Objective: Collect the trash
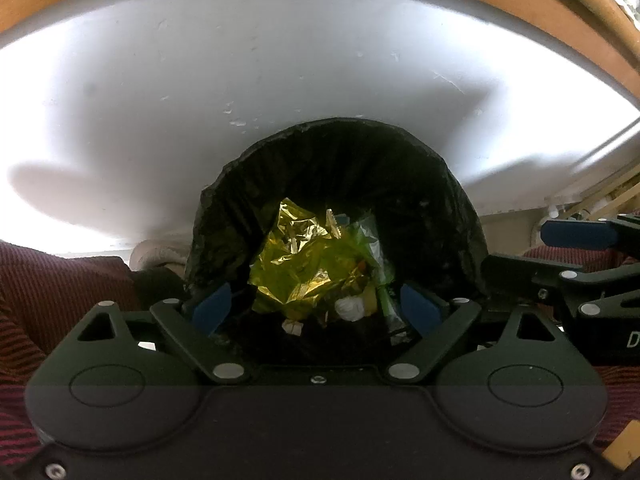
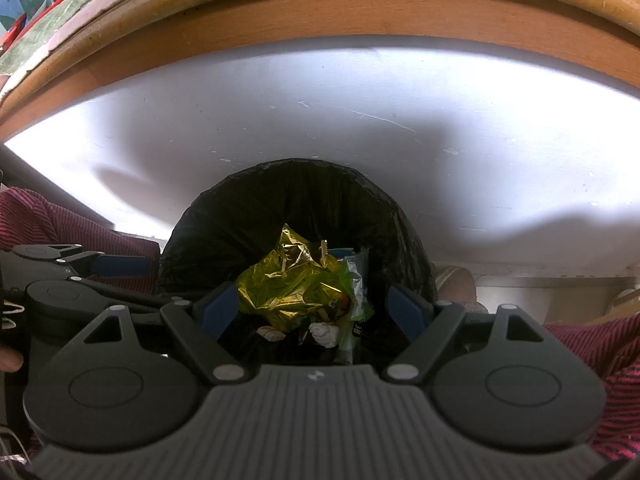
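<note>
White wall [image 1: 280, 60] behind, wood edge above. Bin w/ black liner bag [image 1: 340, 168] sits against it, already holding trash: gold foil wrapper [image 1: 296, 264], green wrapper, crumpled white paper [image 1: 351, 307]. Left gripper [image 1: 322, 307] and right gripper [image 2: 314, 309] both hang over the bin mouth, jaws spread, nothing between them. Looks mostly done; can't tell if trash remains elsewhere, and bag isn't tied.

Left tool [image 1: 322, 306] and right tool [image 2: 316, 310] point steeply down, jaws wide, empty
</note>
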Action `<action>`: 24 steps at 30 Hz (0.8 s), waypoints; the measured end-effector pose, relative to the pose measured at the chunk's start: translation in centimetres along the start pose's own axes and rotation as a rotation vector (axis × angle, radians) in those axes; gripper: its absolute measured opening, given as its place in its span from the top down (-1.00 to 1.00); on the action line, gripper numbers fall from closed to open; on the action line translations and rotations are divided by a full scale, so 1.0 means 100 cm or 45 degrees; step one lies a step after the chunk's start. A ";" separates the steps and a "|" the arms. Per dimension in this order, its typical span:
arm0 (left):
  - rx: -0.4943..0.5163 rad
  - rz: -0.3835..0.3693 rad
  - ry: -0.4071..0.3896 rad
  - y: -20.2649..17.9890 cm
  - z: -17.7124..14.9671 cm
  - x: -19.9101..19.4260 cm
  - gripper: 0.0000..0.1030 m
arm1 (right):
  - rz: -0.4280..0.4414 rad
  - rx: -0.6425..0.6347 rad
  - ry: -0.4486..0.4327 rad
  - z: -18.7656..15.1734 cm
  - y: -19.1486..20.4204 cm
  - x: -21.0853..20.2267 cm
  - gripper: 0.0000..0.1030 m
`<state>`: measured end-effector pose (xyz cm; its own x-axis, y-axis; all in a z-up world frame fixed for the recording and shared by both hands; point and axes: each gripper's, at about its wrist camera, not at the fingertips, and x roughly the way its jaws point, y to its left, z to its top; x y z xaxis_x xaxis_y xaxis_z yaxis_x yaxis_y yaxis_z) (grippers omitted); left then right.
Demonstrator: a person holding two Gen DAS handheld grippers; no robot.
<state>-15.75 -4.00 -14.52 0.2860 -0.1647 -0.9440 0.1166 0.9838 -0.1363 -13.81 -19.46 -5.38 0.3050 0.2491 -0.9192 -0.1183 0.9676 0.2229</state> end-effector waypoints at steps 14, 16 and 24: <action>-0.005 0.017 -0.007 0.001 -0.001 0.001 -0.78 | 0.002 -0.002 0.000 0.000 -0.001 0.000 -0.72; -0.002 0.013 -0.008 0.000 -0.001 0.001 -0.78 | 0.002 -0.002 0.001 0.000 0.000 0.000 -0.72; 0.014 0.014 -0.008 -0.002 -0.001 0.002 -0.79 | 0.001 -0.002 0.001 0.000 0.001 0.000 -0.72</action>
<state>-15.85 -4.25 -14.73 0.2933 -0.1546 -0.9434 0.1241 0.9846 -0.1228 -13.81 -19.37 -5.41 0.3040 0.2500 -0.9193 -0.1198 0.9673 0.2235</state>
